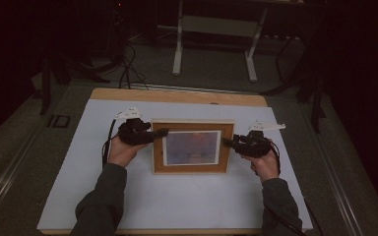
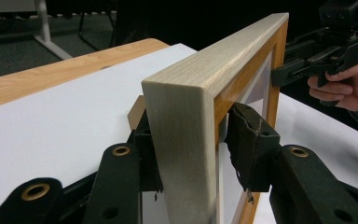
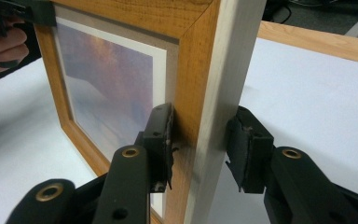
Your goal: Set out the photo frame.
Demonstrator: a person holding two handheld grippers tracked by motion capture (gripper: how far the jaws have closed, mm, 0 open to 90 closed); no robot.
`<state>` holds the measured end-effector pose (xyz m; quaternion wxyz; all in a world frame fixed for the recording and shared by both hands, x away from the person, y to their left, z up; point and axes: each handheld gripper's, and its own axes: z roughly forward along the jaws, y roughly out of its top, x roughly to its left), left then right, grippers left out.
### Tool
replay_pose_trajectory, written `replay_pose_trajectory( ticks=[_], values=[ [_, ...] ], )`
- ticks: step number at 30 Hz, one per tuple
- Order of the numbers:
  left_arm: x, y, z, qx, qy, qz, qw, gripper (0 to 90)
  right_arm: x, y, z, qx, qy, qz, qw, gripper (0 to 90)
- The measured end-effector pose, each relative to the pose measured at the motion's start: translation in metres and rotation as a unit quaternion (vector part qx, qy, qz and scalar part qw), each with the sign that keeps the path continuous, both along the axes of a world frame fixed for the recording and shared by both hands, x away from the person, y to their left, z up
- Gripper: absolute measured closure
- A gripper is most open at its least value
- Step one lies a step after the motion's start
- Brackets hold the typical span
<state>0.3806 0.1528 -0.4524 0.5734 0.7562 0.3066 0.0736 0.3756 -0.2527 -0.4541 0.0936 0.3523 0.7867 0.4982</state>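
One worktop with a white sheet; one wooden picture frame mid-sheet. Two hand-held grippers, both level, pointing inward at the frame. Left hand-held gripper straddles the frame's left edge near the far corner: one pad on the back, the other just off the front, not clamping. Right hand-held gripper straddles the right edge: front pad touching, back pad clear, so jaws apart. Forearms flank the frame.

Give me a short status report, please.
Left gripper and right gripper straddle the picture frame sides, gaps visible. Frame upright on table. Nothing blocking.
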Motion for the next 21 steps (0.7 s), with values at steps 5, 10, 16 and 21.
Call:
replay_pose_trajectory(
  ticks=[5,10,16,21],
  values=[
    [-0.001,-0.001,-0.001,-0.004,0.001,0.005,1.0000,58.2,0.000,0.000,0.000,0.000,-0.001,0.000,1.0000,62.4],
    [-0.003,0.002,0.000,-0.024,0.008,0.006,0.9997,48.6,0.000,0.002,-0.001,-0.018,-0.008,-0.002,0.9998,52.0],
    [-0.009,0.003,0.005,-0.005,0.000,0.024,0.9997,40.5,0.000,0.000,-0.001,-0.019,-0.004,0.001,0.9998,44.4],
    [-0.018,0.008,0.005,0.030,0.004,0.049,0.9984,40.0,-0.002,-0.003,0.001,-0.018,0.000,0.006,0.9998,42.5]
  ],
)
